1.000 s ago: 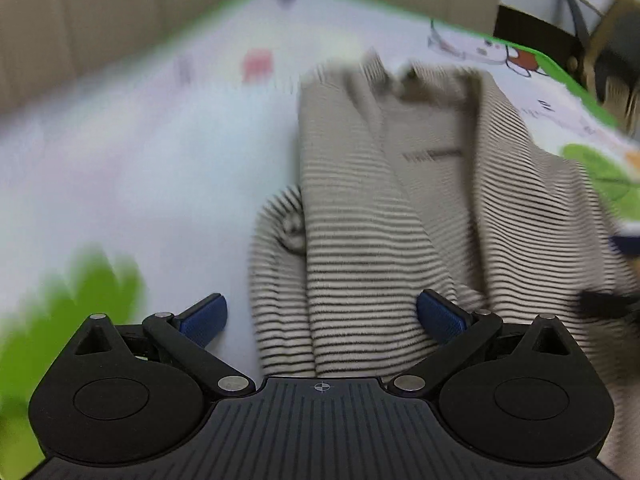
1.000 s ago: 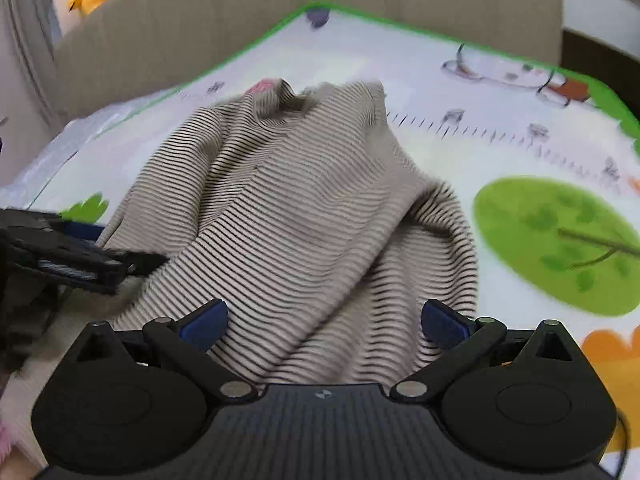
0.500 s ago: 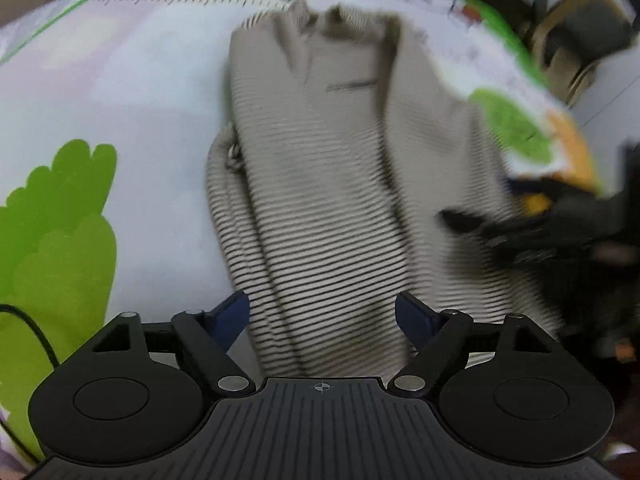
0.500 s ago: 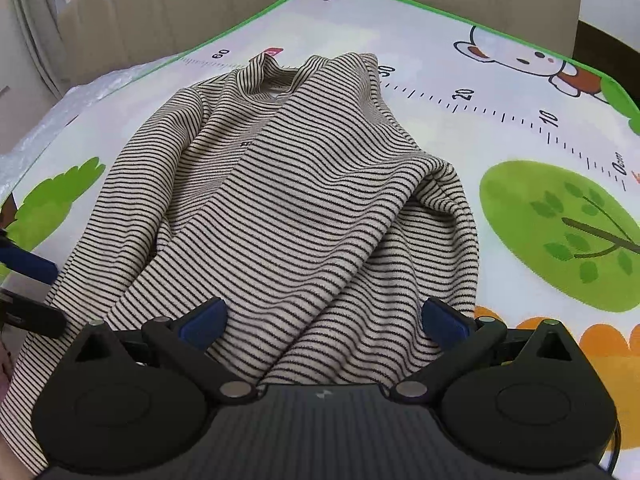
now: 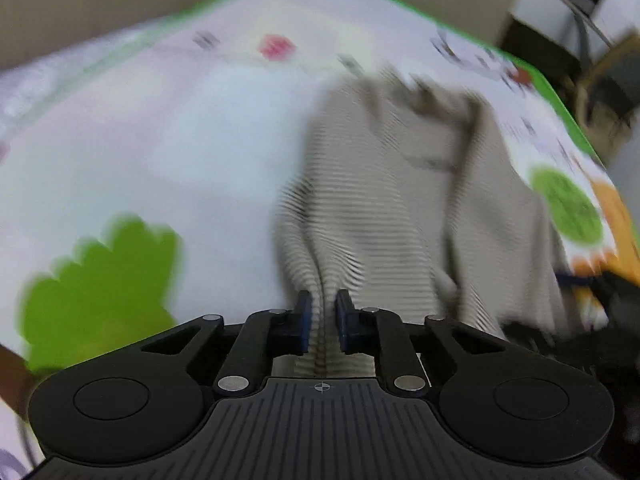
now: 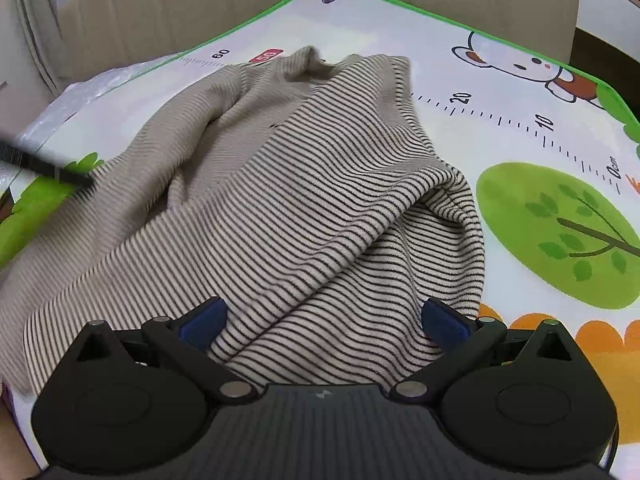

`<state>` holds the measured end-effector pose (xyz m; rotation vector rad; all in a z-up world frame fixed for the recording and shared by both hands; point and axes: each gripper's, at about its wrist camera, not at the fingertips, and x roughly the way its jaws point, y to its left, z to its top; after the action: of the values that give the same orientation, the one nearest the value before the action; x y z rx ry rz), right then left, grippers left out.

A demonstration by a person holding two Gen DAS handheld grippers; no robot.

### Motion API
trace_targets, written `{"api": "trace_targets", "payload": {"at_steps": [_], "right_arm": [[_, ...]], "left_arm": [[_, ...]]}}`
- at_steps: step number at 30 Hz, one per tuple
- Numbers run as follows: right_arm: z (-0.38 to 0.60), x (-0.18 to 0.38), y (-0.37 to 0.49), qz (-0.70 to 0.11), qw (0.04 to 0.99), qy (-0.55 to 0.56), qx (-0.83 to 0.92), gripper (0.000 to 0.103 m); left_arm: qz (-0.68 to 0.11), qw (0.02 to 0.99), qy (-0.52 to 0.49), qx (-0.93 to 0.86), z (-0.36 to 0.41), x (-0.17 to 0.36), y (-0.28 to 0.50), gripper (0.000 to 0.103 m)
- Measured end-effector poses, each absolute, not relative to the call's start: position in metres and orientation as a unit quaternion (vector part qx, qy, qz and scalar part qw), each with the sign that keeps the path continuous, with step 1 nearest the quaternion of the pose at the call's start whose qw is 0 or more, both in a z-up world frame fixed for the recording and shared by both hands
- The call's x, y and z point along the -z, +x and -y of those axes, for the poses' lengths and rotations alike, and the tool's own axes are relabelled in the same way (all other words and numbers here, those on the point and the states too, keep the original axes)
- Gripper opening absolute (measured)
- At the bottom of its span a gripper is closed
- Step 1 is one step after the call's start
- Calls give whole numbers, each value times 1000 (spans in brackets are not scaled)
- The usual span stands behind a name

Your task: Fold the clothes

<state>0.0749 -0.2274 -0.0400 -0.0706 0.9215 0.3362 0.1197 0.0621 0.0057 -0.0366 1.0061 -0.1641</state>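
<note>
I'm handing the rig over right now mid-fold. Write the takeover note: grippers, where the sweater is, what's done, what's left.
Left gripper: shut on a pinched ridge of the striped sweater at its near edge, cloth pulled up between the pads.
Right gripper: open, holding nothing, with the sweater's near hem under its spread fingers.
Sweater: spread on the play mat, collar at the far end, one side already lying doubled over the body, still rumpled.
Done: left grip taken.
Left: probably take the hem with the right, then carry the fold over and smooth it.
</note>
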Motion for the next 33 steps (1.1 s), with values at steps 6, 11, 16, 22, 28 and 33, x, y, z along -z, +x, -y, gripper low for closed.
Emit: {"api": "trace_targets", "payload": {"at_steps": [6,11,16,22,28,33], "right_arm": [[225,40,77,-447,879,-36,-161,103],[223,40,76,-447,880,-40,-156,103],[222,40,74,-444,881,-41,-155,103],[224,40,74,-440,883,-35,-158,103],[223,41,72,-438,884,-35,-158,103],[223,41,73,-439,884,-38,-157,103]], "left_arm": [[-372,928,19,-9,-115,-45,145,2],[-411,896,-94,136,-106,-37,143,57],[-478,860,-14,181,-40,14,131,60],[-467,867,45,169,-20,19,114,6],[-445,880,41,160,-24,-5,110,5],[-398,911,31,106,-42,-29,142,5]]}}
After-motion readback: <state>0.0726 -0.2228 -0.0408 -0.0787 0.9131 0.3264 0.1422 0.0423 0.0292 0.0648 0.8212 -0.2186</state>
